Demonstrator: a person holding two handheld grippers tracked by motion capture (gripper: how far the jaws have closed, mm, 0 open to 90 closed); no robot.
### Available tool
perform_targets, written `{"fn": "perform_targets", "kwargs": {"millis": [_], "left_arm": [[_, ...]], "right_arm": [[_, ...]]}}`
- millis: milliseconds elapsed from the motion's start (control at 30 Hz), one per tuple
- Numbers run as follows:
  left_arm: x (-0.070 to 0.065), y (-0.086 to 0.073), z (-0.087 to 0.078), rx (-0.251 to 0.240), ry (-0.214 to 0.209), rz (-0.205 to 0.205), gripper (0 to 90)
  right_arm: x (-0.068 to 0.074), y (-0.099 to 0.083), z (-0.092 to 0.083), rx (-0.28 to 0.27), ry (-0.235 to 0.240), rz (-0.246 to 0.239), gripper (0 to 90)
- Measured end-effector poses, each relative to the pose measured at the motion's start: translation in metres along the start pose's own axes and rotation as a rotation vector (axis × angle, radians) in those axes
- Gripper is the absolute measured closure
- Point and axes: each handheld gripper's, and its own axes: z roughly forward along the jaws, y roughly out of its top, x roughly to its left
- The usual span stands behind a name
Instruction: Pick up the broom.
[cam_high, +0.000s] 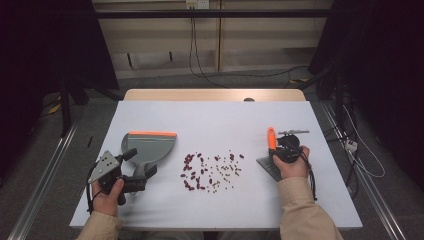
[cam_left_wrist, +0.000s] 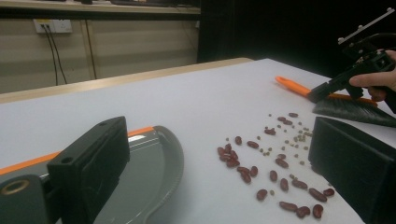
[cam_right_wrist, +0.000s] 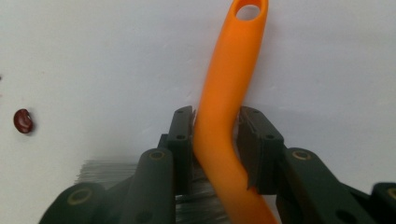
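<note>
A grey dustpan (cam_high: 150, 145) with an orange lip lies flat at the table's left. My left gripper (cam_high: 141, 163) sits at its handle end with both jaws spread wide; in the left gripper view (cam_left_wrist: 217, 140) the dustpan (cam_left_wrist: 154, 163) lies beside the left jaw, untouched by the pads. Red beans and small pale seeds (cam_high: 210, 170) (cam_left_wrist: 271, 158) are scattered mid-table. At the right, my right gripper (cam_high: 276, 151) (cam_right_wrist: 215, 119) is shut on the orange handle (cam_right_wrist: 224, 93) of a brush (cam_high: 270, 137), whose grey bristles (cam_left_wrist: 350, 112) rest on the table.
The white table top (cam_high: 220, 115) ends in a wooden strip at the back. One red bean (cam_right_wrist: 23, 121) lies left of the brush. Cables and metal rails run on the floor around the table.
</note>
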Motion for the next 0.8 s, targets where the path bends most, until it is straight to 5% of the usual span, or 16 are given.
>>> {"fn": "perform_targets", "kwargs": {"millis": [267,467,800], "left_arm": [[0.001,0.0,0.002,0.004,0.007,-0.003,5.4],[0.001,0.001,-0.001,-0.011,0.017,-0.007,5.4],[0.0,0.006,-0.003,-0.026,0.02,-0.007,5.4]], "right_arm": [[0.001,0.0,-0.001,-0.005,-0.003,-0.018,68.0],[-0.001,0.001,-0.003,-0.044,0.042,-0.006,68.1],[-0.005,0.005,-0.027,-0.217,0.121,0.019,70.0]]}}
